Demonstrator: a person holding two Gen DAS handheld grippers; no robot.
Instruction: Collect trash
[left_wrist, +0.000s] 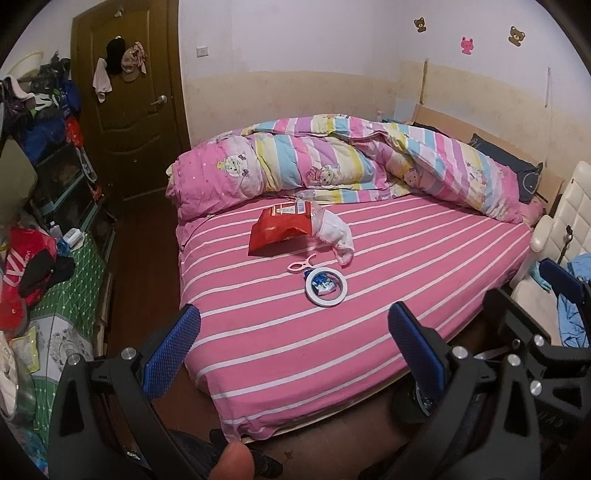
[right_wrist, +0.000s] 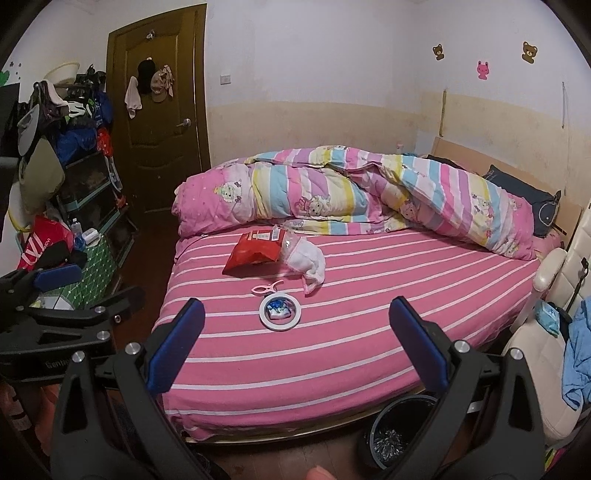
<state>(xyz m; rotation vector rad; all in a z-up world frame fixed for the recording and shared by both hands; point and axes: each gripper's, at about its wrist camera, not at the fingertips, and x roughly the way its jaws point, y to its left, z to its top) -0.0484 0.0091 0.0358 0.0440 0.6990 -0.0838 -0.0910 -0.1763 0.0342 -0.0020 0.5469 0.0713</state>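
Both my claws, left (left_wrist: 291, 350) and right (right_wrist: 295, 345), hang spread and empty; the red snack bag (right_wrist: 255, 253) lies ahead on the bed (right_wrist: 332, 350), probably nearer my left.

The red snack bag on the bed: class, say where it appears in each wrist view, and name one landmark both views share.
Left wrist view: the red snack bag lies just above centre, on the striped sheet.
Right wrist view: it sits left of centre, slightly lower.
Shared landmark: the white tape ring, nearer the camera than the bag.
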